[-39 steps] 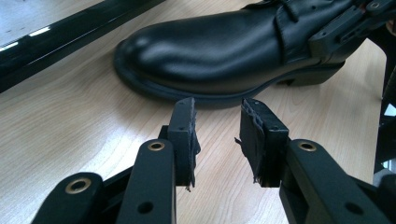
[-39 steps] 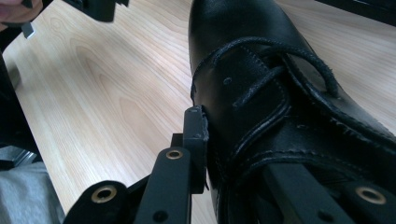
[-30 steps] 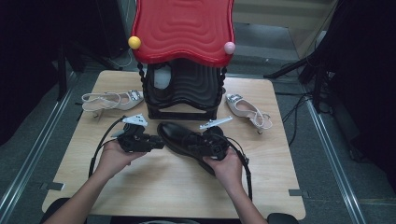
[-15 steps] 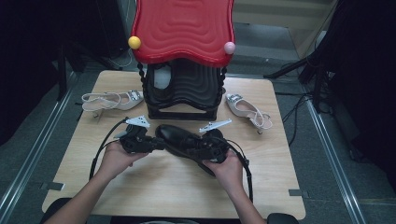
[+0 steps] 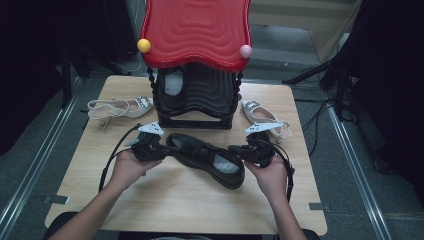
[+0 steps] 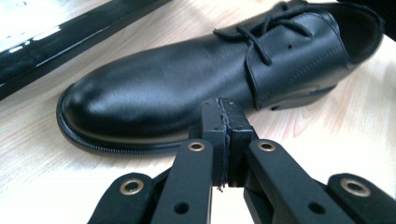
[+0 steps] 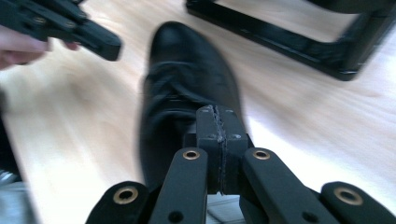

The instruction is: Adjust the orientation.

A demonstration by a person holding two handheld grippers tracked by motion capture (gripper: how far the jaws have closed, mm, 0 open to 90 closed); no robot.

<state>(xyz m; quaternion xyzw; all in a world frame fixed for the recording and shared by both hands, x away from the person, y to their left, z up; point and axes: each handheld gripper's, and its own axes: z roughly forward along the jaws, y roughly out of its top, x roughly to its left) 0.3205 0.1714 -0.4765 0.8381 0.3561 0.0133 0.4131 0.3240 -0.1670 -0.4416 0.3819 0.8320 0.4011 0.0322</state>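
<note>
High view first: we are looking down on a pale wooden table [image 5: 165,210] where a black lace-up leather shoe [image 5: 207,159] is lying on its sole, toe toward our left, just in front of a black ribbed stand with a wavy red top [image 5: 196,55]. We are holding the left gripper [image 5: 156,150] just beside the toe and the right gripper [image 5: 239,151] at the heel end, and a pale strappy sandal [image 5: 120,106] is lying on either side of the stand. Left gripper view: we are seeing the left gripper [image 6: 226,122] with its pads pressed flat together and nothing between them, having just been closing, just short of the shoe [image 6: 196,79] sideways ahead. Right gripper view: we are seeing the right gripper [image 7: 218,128] likewise closed on nothing after just closing, above the blurred shoe [image 7: 187,84], with the left gripper [image 7: 65,28] farther off.
</note>
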